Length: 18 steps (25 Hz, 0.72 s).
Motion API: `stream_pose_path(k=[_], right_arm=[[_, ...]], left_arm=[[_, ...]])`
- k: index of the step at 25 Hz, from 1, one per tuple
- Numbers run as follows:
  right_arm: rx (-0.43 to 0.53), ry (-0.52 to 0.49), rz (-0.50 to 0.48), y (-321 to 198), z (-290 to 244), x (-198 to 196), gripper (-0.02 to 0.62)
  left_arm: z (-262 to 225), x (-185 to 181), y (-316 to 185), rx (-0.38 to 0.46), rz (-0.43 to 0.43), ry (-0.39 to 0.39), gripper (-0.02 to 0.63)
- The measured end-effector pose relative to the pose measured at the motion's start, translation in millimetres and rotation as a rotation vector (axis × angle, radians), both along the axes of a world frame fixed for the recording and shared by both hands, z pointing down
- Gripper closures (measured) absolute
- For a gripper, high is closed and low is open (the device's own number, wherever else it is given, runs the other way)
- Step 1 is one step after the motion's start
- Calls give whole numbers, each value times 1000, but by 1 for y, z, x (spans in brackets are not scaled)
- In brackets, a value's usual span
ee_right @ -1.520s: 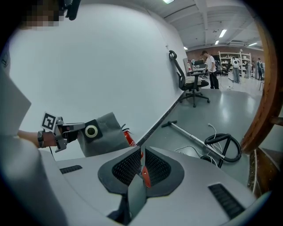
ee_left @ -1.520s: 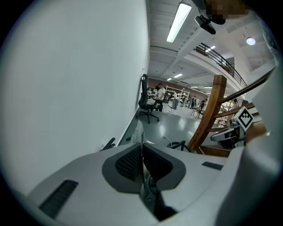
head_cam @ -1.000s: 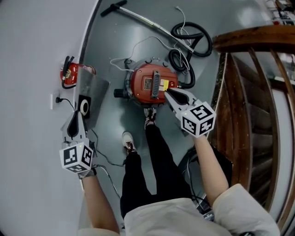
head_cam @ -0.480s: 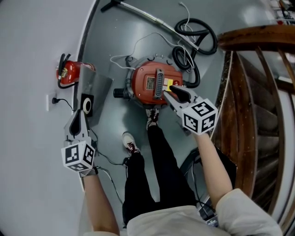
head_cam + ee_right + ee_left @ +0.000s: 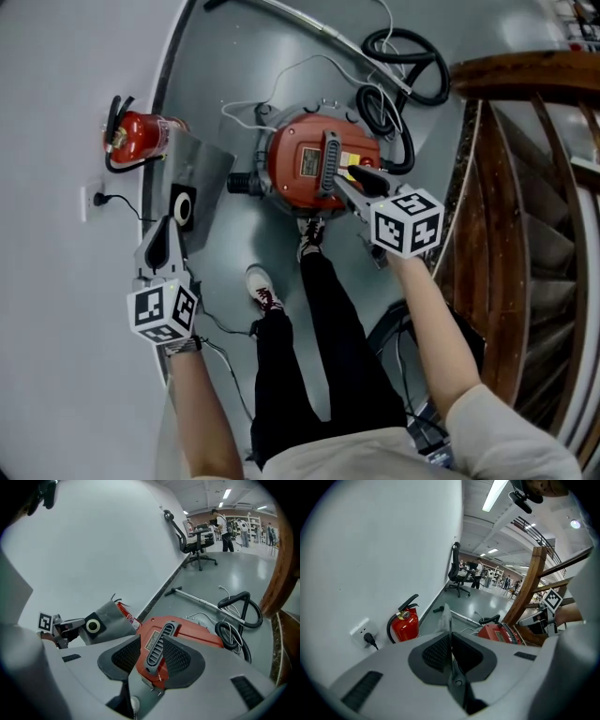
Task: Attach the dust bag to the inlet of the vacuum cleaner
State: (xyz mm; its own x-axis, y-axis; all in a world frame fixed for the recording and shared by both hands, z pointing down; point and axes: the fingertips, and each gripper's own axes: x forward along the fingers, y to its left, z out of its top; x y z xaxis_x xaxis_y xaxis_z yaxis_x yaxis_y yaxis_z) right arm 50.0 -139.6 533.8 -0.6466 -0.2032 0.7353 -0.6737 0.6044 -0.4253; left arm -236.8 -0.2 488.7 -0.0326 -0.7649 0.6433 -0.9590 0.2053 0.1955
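Fingers [image 5: 433, 653] of the left gripper [image 5: 450, 641] were pressed together on a thin grey edge of the dust bag [image 5: 446, 616], which stood up from between them. In the head view the left gripper [image 5: 169, 230] held the dust bag [image 5: 202, 173] out over the floor [image 5: 234, 244] near its edge along the white wall, the black collar [image 5: 183, 206] with its round hole facing up, just beside the fingertips. The bag was apart from the vacuum cleaner [image 5: 309, 173], whose red top faced up from the floor in front of the person's shoes; a short black port [image 5: 242, 183] on its side pointed toward the bag. The right gripper [image 5: 354, 180] hung over the vacuum's top, and its fingers [image 5: 180, 660] had just been opening and stood wide. In the right gripper view the grey slotted handle [image 5: 159, 651] of the vacuum cleaner [image 5: 197, 637] showed in the gap of the right gripper [image 5: 154, 644], with neither pad pressing on it; whether it lay between the fingers or beyond them could not be told. The dust bag [image 5: 105, 618] appeared to the left there. A red fire extinguisher [image 5: 141, 136] stood at the floor's edge against the wall, close behind the bag, below a wall socket [image 5: 86, 199] with a plug in it. A coiled black hose [image 5: 403, 56] and a metal tube [image 5: 291, 17] lay on the floor beyond the vacuum, beside a wooden railing [image 5: 506, 70].
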Motion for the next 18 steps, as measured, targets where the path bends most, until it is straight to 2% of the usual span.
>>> stream_pose_path(k=[5,9,18], right_arm=[[-63,-29,45,1,17,0,442],[-84,-15,47,2,29,4,436],[-115,-52,68,6,43,-2,436]], left_arm=[[19,0,5,-22,-7,7,584],[28,-2,6,-31,-4,-2,584],[51,3,2,-53,-4,21,584]])
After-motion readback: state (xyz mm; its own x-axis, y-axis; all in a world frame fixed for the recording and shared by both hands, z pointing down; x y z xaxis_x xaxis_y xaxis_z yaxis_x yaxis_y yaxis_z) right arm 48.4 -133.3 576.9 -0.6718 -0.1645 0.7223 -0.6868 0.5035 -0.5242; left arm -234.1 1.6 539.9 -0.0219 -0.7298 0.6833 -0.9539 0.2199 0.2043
